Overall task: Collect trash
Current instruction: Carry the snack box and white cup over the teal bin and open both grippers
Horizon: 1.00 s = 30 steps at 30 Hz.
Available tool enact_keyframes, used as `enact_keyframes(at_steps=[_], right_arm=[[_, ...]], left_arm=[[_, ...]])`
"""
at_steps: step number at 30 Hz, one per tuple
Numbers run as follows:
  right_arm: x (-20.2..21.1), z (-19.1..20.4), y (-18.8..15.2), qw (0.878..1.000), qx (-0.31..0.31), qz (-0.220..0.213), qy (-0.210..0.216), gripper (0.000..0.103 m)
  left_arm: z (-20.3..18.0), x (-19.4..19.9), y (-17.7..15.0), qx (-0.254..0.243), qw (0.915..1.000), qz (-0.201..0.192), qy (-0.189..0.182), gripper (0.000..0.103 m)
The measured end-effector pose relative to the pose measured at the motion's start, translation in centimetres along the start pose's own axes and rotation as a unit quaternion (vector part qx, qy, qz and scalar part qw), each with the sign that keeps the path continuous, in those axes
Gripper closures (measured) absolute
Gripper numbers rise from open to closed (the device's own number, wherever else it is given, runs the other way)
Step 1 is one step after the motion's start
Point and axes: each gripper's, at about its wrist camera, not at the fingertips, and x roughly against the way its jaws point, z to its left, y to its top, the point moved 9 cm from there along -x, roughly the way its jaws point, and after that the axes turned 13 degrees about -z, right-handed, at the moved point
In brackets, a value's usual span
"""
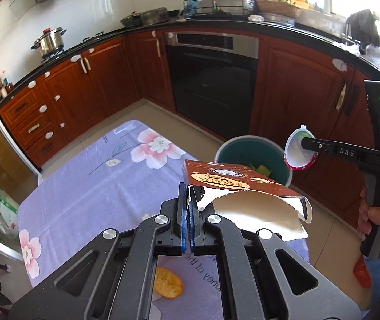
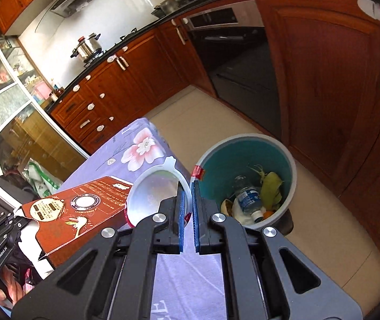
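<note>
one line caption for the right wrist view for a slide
Right gripper carries a white cup by its rim toward the teal bin.

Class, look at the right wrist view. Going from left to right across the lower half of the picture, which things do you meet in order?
Left gripper → brown carton → white cup → right gripper → teal trash bin

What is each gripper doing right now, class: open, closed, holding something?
Left gripper: closed on the torn brown carton.
Right gripper: closed on the rim of the white plastic cup.
</note>
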Motion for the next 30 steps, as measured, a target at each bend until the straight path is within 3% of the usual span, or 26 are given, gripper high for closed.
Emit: enact_keyframes(at_steps=[6,15,24,30], right_arm=[[-0.6,-3.5,0.5,1.0,-0.016,0.0,-0.021,0.098],[-2.2,-7.9,1.3,0.998,-0.034,0.009,-0.056,0.098],[-5.3,-11.6,0.5,0.994,-0.043,0.041,-0.087,0.098],[-7.9,-13.1,-0.3,0.992,-0.048,0.065,-0.102,0.098]], left_arm=[[-4.3,-4.4,1.3,-0.018,0.9987,0.025,-0.04,0.101],[-9.5,-12.2,0.3,-0.039,0.9928,0.085,-0.075,0.101],[-11.2,-19.0,-1.7,-0.022,0.9905,0.124,-0.054,0.101],[-11.9,-22.1,-3.2,-0.059,0.9881,0.139,-0.031,0.101]])
